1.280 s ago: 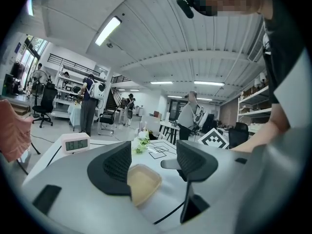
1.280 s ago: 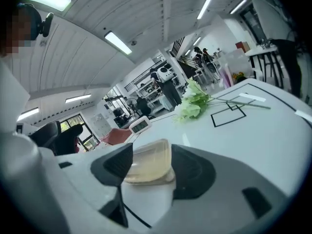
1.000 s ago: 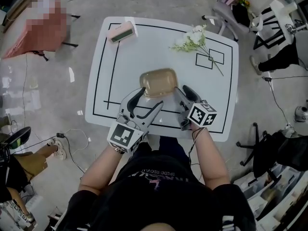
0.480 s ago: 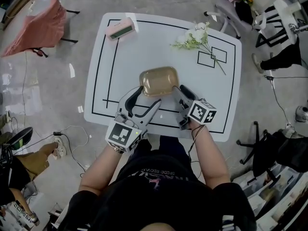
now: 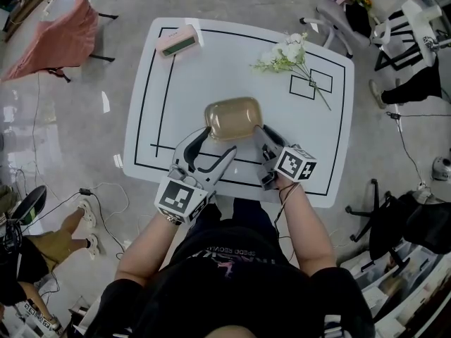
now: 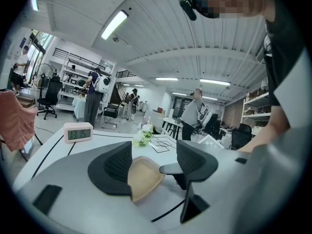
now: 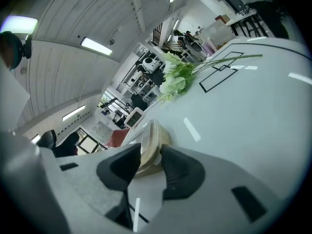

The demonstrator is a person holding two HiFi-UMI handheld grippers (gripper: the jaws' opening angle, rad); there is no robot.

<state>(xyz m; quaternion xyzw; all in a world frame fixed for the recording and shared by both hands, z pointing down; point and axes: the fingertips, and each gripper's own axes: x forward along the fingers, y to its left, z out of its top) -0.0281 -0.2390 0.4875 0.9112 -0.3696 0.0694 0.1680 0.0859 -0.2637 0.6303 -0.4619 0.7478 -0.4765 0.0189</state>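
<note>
Head view: the tray [image 5: 233, 118] sits mid-desk [image 5: 183, 76], a touch farther from the person than a second ago. The right tool [image 5: 258, 134] is at its right near corner, and the left tool [image 5: 217, 145] is spread wide at its near edge. Beyond the tray's far left corner stands a clock [image 5: 176, 44]. Flowers [image 5: 285, 53] lie beyond its far right corner, next to a taped square [image 5: 309, 84], and both are well apart from it. Nothing lies between the tools and the tray. Left gripper view: the left tool's jaws stand far apart around the tray's near corner and grip nothing, with the left pad just beside the rim. The tray now looks tipped up on its right side, where before it lay flat. Right gripper view: the biggest change is here, since the tray [image 7: 148, 143] showed flat and broad earlier and now shows edge-on. The right tool [image 7: 151, 162] has its jaws closed down on the rim, so I judge this grip firm and the tray raised on that side. Flowers and clock stand far beyond the tray.
</note>
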